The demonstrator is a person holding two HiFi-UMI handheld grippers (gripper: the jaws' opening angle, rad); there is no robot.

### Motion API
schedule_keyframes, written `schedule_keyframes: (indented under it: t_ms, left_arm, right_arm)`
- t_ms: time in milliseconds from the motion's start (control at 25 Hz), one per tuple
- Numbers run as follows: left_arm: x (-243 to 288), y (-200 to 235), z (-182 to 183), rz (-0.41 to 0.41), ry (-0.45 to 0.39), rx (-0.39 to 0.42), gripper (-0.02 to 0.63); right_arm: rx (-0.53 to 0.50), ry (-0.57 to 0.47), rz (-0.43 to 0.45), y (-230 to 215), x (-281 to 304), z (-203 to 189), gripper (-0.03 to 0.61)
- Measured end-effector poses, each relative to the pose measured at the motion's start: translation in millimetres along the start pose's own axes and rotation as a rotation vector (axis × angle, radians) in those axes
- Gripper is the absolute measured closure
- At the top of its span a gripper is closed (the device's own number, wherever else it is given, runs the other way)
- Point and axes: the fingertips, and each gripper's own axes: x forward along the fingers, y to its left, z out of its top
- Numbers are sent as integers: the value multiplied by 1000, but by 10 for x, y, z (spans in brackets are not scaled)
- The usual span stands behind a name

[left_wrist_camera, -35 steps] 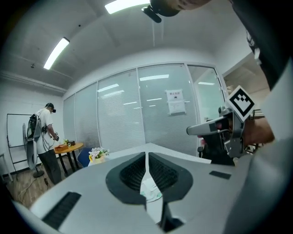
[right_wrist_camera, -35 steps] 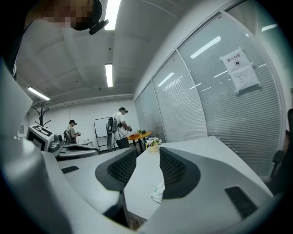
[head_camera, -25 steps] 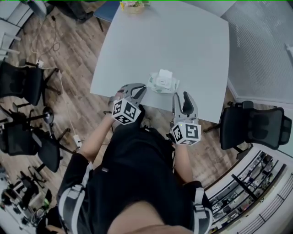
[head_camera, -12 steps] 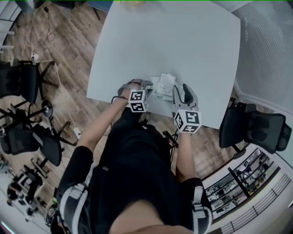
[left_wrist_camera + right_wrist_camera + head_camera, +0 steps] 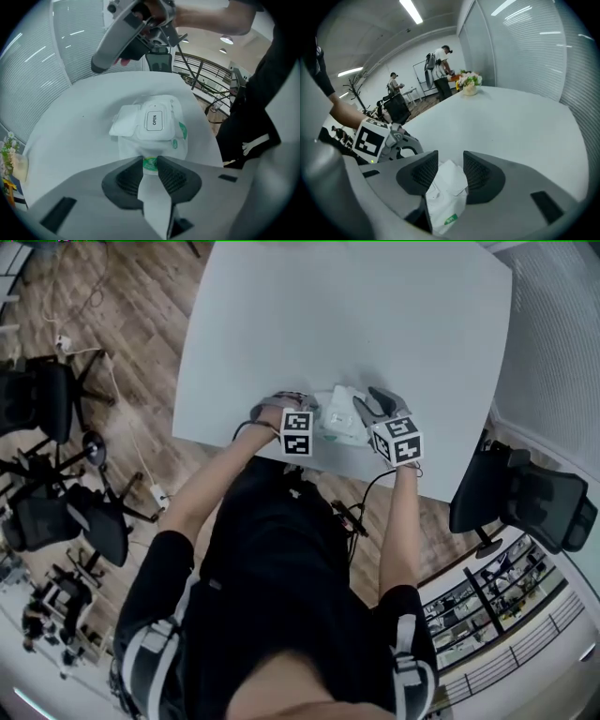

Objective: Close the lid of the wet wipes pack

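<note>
The white wet wipes pack (image 5: 339, 418) lies near the front edge of the pale table (image 5: 375, 315). In the left gripper view the pack (image 5: 161, 136) shows an "OPEN" label, and its lid flap (image 5: 124, 123) is folded out to the left. My left gripper (image 5: 150, 161) stands at the pack's near end, its jaws narrow with the green-printed end between the pads. In the head view it (image 5: 317, 418) touches the pack's left side. My right gripper (image 5: 451, 161) has its jaws wide, and a white part of the pack (image 5: 449, 187) shows between them. It (image 5: 362, 409) is at the pack's right side.
Black office chairs stand at the right (image 5: 525, 502) and left (image 5: 42, 399) of the table. A bunch of flowers (image 5: 468, 80) sits on the table's far end. Two people (image 5: 439, 70) stand far behind it.
Both grippers have come forward and down from the table's front edge. They now sit at either side of the pack.
</note>
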Motion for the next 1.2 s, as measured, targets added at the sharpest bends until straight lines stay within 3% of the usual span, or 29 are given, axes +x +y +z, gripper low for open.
schedule_keyframes:
  t_ms: [360, 600, 880, 1200]
  left_arm:
    - [72, 61, 41, -70, 10, -33, 500]
    - [57, 62, 15, -68, 1, -34, 500]
    - [12, 36, -28, -61, -1, -53, 500]
    - [29, 19, 7, -46, -3, -83, 500]
  right_arm:
    - [-105, 384, 322, -249, 690, -567, 394]
    - [-99, 525, 488, -163, 882, -765, 407]
    - [-168, 505, 481, -32, 683, -539, 495]
    - [-198, 394, 466, 397, 287, -571, 503]
